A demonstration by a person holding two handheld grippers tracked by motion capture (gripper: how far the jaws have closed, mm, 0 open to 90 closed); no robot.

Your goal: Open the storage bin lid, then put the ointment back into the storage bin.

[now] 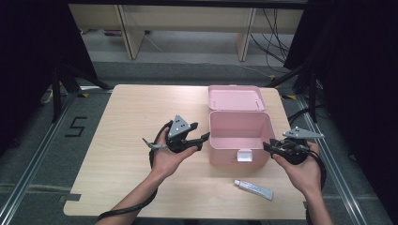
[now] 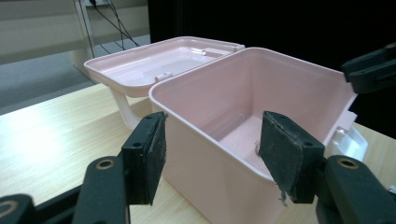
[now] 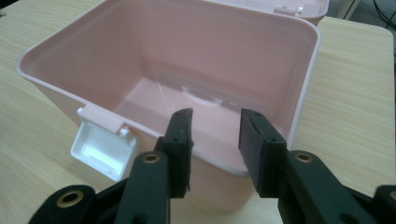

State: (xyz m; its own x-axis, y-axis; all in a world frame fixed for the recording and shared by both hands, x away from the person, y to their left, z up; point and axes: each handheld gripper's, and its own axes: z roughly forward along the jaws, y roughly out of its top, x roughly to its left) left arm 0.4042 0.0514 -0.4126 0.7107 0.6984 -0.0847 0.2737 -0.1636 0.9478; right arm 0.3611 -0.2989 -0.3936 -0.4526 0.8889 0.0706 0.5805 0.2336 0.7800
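Jaws on both grippers are apart w/ nothing in them. Left gripper (image 1: 202,139) sits just beside the box (image 1: 240,136) on its left side; in the left gripper view its pads (image 2: 150,156) stand on each side of the box's near corner but don't press it. Right gripper (image 1: 268,146) is just by the box's right front corner, pads (image 3: 254,147) apart over the rim, not touching as far as I can tell.

Box is pink, near the desk's (image 1: 126,178) back right part. Its lid (image 1: 236,98) is flipped all the way back, toward the back edge. White latch (image 1: 244,155) hangs down on the front. Inside looks bare.

So: opening looks done. Next bit is prob. putting sth in. Tube (image 1: 253,189) lies near the front right corner, well apart from both grippers, not picked up yet. I'd guess it goes in the box, then lid down & latch shut. Roughly a third done.
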